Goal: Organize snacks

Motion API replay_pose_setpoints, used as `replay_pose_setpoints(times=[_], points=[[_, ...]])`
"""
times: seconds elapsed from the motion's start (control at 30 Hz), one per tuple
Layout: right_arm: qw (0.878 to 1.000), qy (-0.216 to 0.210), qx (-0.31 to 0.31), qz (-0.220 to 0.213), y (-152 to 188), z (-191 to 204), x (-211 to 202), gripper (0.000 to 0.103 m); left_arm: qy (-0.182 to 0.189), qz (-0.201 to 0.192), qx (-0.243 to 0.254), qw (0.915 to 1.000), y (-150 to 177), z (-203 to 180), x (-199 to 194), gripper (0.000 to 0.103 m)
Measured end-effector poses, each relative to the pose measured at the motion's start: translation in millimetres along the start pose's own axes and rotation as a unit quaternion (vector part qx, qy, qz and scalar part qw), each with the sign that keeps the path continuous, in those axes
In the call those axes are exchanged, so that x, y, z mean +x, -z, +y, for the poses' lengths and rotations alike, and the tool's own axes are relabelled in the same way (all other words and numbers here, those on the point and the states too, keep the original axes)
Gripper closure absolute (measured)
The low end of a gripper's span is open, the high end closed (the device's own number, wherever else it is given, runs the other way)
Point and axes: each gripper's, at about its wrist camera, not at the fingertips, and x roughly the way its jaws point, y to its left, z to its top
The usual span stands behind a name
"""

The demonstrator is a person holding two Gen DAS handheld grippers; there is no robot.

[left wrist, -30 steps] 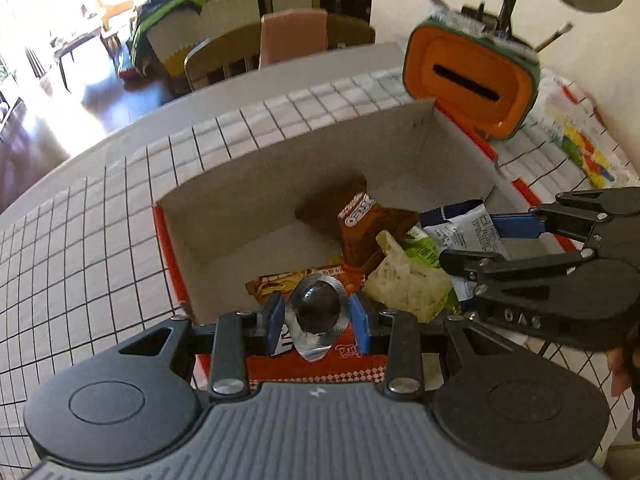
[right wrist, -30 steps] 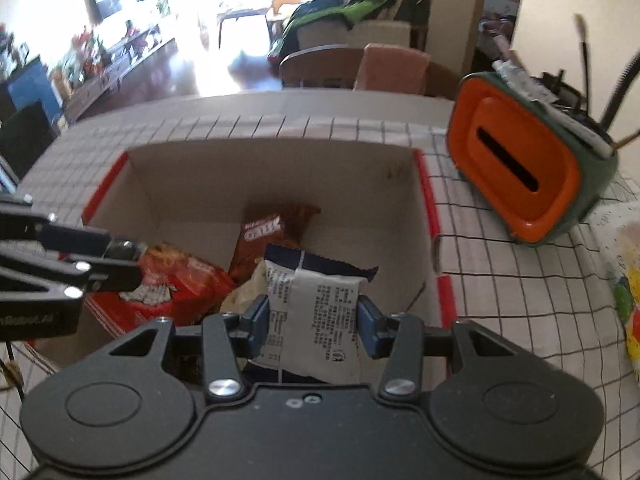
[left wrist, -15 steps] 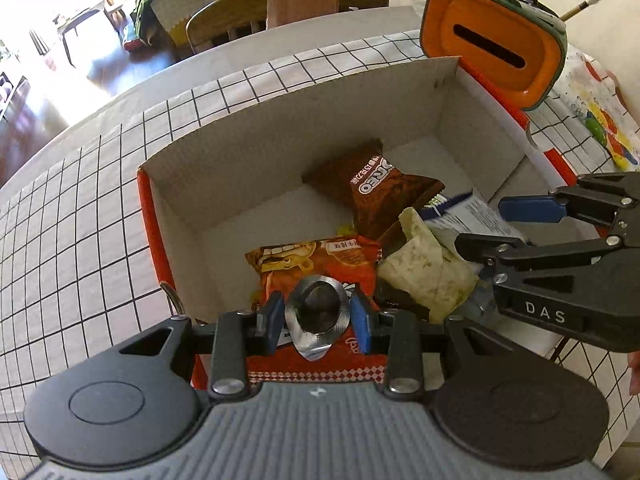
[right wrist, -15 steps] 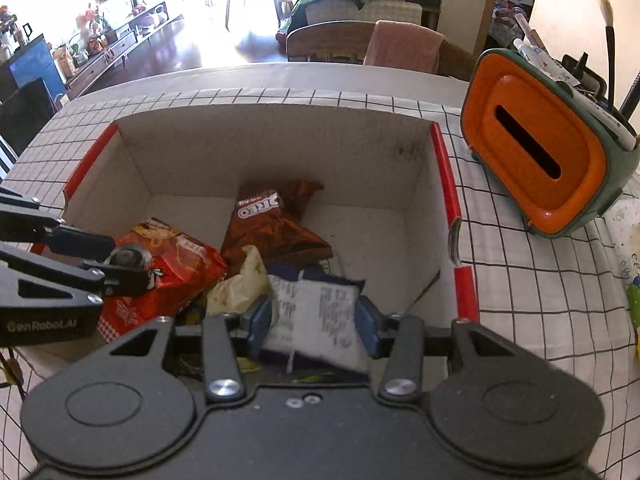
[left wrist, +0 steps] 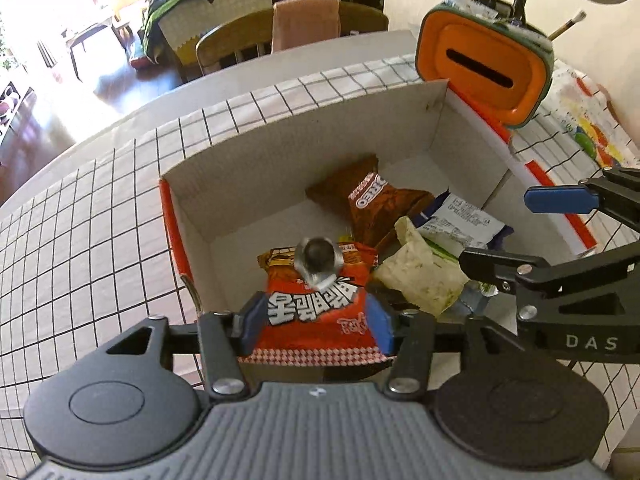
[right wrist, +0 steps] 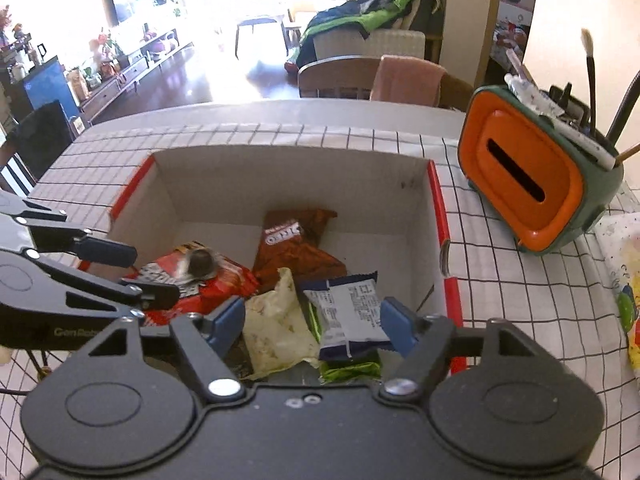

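Note:
A cardboard box [left wrist: 304, 152] [right wrist: 288, 184] holds a brown Oreo packet [left wrist: 376, 204] [right wrist: 296, 248], a red packet [left wrist: 316, 312] [right wrist: 224, 280] and a pale crumpled packet [left wrist: 420, 272] [right wrist: 276, 328]. My left gripper [left wrist: 315, 326] [right wrist: 136, 274] hangs over the box's near left, jaws opening, nothing pressed between them. A blurred silver-wrapped round snack [left wrist: 318, 260] [right wrist: 200, 262] sits free on the red packet. My right gripper [right wrist: 311, 326] [left wrist: 520, 232] is over the near right, jaws opening. A white and blue packet [right wrist: 348, 312] [left wrist: 460, 220] lies loose beside its right pad.
An orange and green holder [left wrist: 484, 68] [right wrist: 532, 184] with brushes and pens stands right of the box on the checked tablecloth [left wrist: 100, 240]. A colourful sheet [right wrist: 628, 280] lies at the far right. Chairs [right wrist: 340, 76] stand behind the table. A green packet [right wrist: 348, 368] peeks out under the white one.
Both grippers have opened. The silver snack left the left jaws and dropped onto the red packet. The white and blue packet came free of the right jaws and lies in the box.

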Motion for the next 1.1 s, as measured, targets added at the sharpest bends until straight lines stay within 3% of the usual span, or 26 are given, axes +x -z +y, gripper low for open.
replay_pose_setpoints(times=[0.1,0.23,0.4,0.6,1.1], points=[[1.000,-0.005,0.008,-0.010,0.1,1.4,-10.9,0.022,0.002,-0.011,-0.003,0.9999,3.4,1.1,-10.5,0.047],[1.000,-0.012,0.015,-0.024,0.1,3.1,-25.4,0.015,0.008,-0.024,-0.011,0.9996,6.5,4.0,-22.5,0.034],[0.999,-0.019,0.023,-0.043,1.0,4.7,-43.2,0.005,0.007,-0.043,-0.018,0.9989,11.2,7.0,-38.6,0.034],[0.997,-0.025,0.030,-0.062,6.9,8.1,-61.5,0.001,0.013,-0.077,-0.024,0.9967,17.7,9.9,-66.3,0.024],[0.991,-0.048,0.057,-0.114,15.6,15.2,-105.9,0.000,0.037,-0.134,-0.038,0.9896,44.2,12.3,-116.5,0.018]])
